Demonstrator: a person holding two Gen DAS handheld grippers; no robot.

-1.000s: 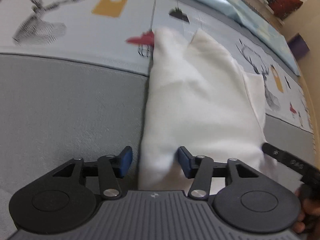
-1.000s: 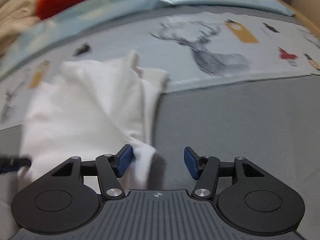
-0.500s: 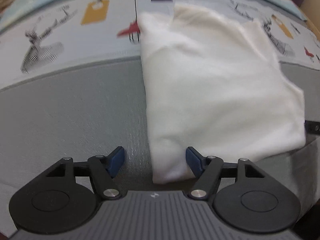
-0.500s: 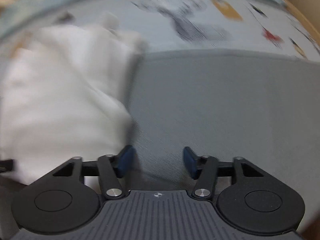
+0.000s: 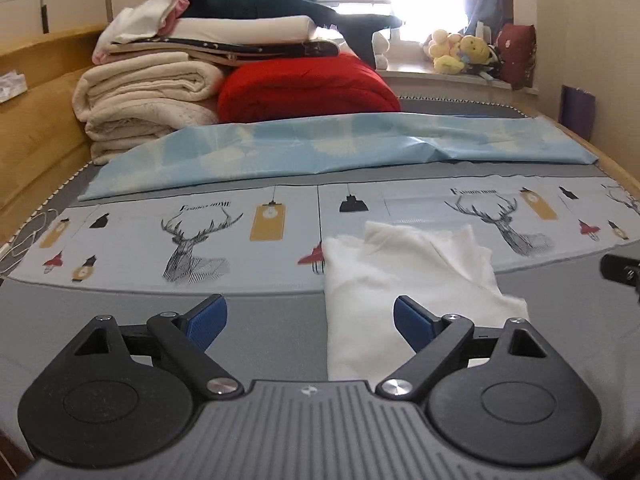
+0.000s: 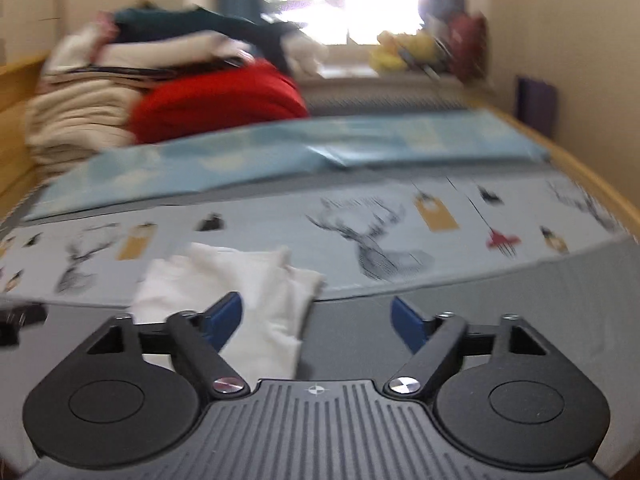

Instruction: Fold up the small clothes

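White garment [image 5: 404,276]: a small folded piece of soft, matte white cloth, lying flat on the bed, its near part on the grey mattress cover [image 5: 120,312] and its far part on the printed sheet [image 5: 240,236]. The far edge ends in two loose peaks with a dip between them; the left side runs straight.
Left claw [image 5: 310,318]: jaws opening, spread wide, blue ribbed pads [image 5: 206,322] on black hinged arms. The garment's left edge shows between the pads, but neither pad presses on it; released.
Right claw [image 6: 316,318]: jaws opening as well, wide apart, gripping nothing. Its left pad [image 6: 224,316] stands in front of the garment [image 6: 240,284], the right pad over bare grey cover.
Left view only: sharp. It shows the black tip of the other claw [image 5: 622,270] at the right edge, just right of the garment, and a thin white cord [image 5: 28,232] looped at the bed's far left.
Right view only: blurred throughout. The garment sits left of centre here, with layered folds showing along its right side.
Printed sheet: smooth pale blue, with sketched deer heads, yellow tags and small red and black shapes.
Blue cloth [image 5: 320,148]: light blue with pale cloud patches, creased, stretched across the bed beyond the printed sheet.
Far left pile: thick cream blankets [image 5: 148,96], fuzzy and rolled, under flat folded linens; a puffy red quilt [image 5: 308,88] beside them.
Windowsill: plush toys [image 5: 460,52], rounded, yellow and pink.
Bed frame [image 5: 36,120]: light wood, smooth.
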